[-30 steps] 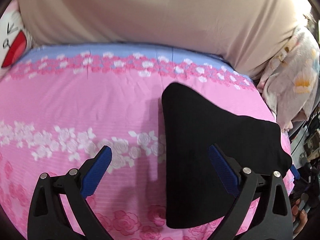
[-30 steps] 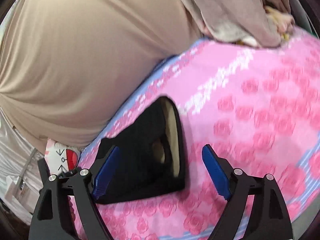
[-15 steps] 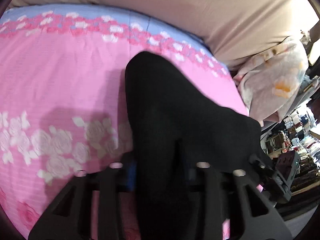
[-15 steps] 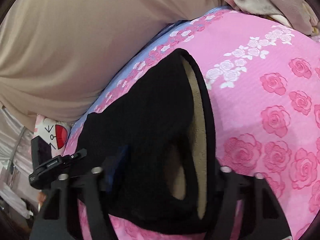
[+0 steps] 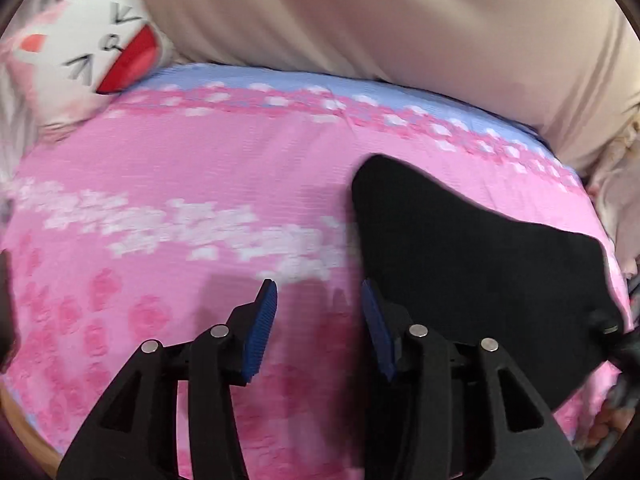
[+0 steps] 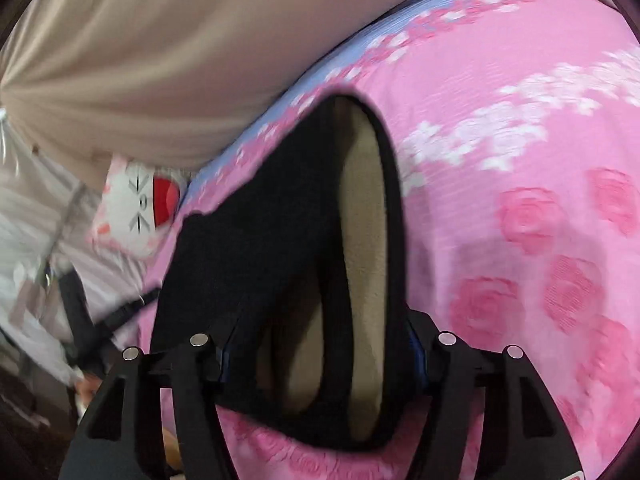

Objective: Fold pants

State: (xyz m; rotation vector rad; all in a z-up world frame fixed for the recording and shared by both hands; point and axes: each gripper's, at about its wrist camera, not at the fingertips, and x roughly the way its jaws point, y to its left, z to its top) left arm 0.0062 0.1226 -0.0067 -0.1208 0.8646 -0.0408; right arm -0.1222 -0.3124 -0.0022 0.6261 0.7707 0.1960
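Black pants (image 5: pixel 460 248) with a beige fleece lining lie folded on the pink flowered bed sheet (image 5: pixel 180 168). My left gripper (image 5: pixel 320 320) hovers just left of their near edge. Its jaws are opening and only sheet shows between the blue pads (image 5: pixel 264 320). In the right wrist view the pants (image 6: pixel 280 240) fill the middle, waist opening toward me. My right gripper (image 6: pixel 320 360) straddles the thick waist end. Its jaws are opening, with the cloth filling the gap and covering most of both pads.
A beige padded headboard (image 5: pixel 360 20) runs along the far side of the bed. A cat-face pillow (image 5: pixel 92 52) sits at the far left corner. A pale flowered quilt (image 5: pixel 616 184) is bunched at the right. The wooden bed edge (image 5: pixel 24 420) shows at lower left.
Both grippers went in wide, closed on the pants half a second ago, and have since widened. The left one has let go and slid left off the cloth; the right one still straddles the waist.
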